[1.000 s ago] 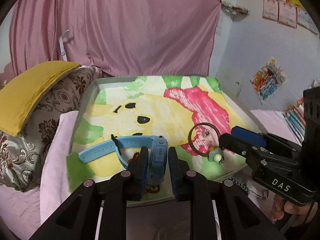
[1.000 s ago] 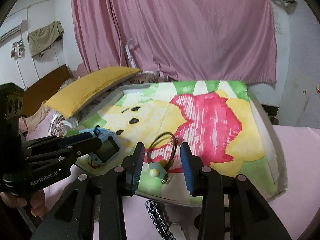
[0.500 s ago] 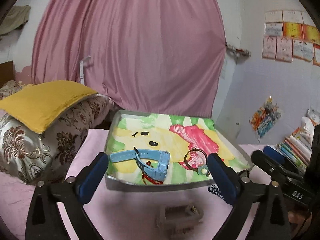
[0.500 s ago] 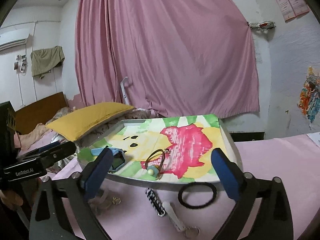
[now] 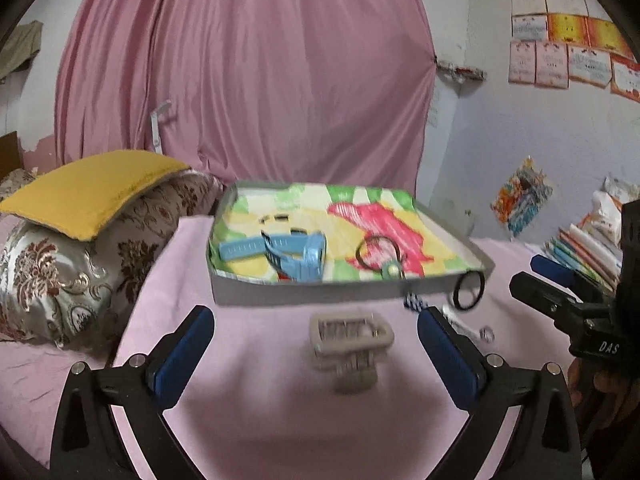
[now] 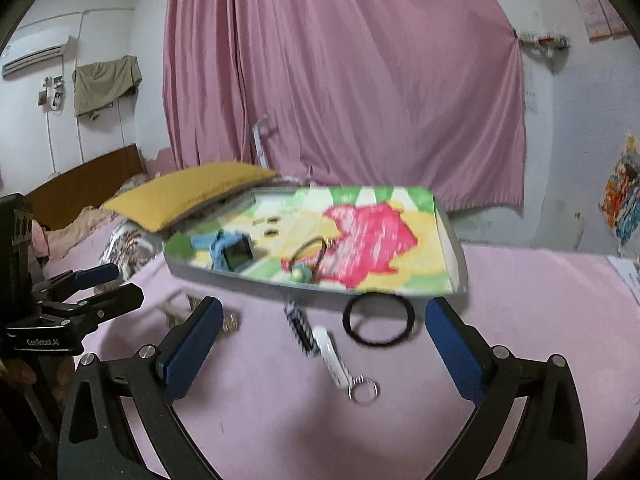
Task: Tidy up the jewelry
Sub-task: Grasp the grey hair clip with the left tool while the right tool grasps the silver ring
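I had the left hand-held gripper spread wide, nothing between its blue pads. The right hand-held gripper was likewise spread and empty. The blue watch lay inside the tray on its cartoon-print liner, beside the ring bracelet with a green charm. On the pink bedsheet, near the tray's front wall, lay a black hair tie, a keyring strap and, blurred, what was probably a grey watch.

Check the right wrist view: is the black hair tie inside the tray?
No, the black hair tie lies on the pink cloth just outside the tray.
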Demonstrator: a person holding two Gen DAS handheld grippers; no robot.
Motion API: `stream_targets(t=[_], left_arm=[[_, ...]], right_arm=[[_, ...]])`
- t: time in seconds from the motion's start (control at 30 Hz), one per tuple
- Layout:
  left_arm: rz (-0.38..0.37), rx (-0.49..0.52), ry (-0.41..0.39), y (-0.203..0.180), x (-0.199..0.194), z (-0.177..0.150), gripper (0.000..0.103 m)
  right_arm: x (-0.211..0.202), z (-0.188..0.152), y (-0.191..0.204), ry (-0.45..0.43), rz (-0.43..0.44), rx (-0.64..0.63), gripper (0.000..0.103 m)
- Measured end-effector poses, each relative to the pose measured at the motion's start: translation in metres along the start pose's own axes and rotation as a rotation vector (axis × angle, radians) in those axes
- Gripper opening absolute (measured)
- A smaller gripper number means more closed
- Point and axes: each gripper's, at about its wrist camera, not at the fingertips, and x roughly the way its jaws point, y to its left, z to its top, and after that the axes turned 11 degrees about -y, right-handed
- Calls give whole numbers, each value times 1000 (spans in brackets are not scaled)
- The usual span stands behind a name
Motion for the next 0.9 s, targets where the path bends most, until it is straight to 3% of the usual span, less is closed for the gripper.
stream_targets(t=[0.27,0.47,0.7,0.83,0.9], left_arm=[[-12,7,121,-7,15,-17,102],[-16,24,237,-12,36,-24,102],[-31,42,273,-20,51,-23,93],[-30,46,290,-23,61,-22,91],[-37,34,314,-23,66,-21,85]], right_arm=[[12,-23,-13,148,-1,49,98],[24,-35,-13,229,14,57,82],[35,-41,-14,299,23,69,52],[39,-41,-14,307,20,69,49],[40,-40,-13,309,21,64,48]])
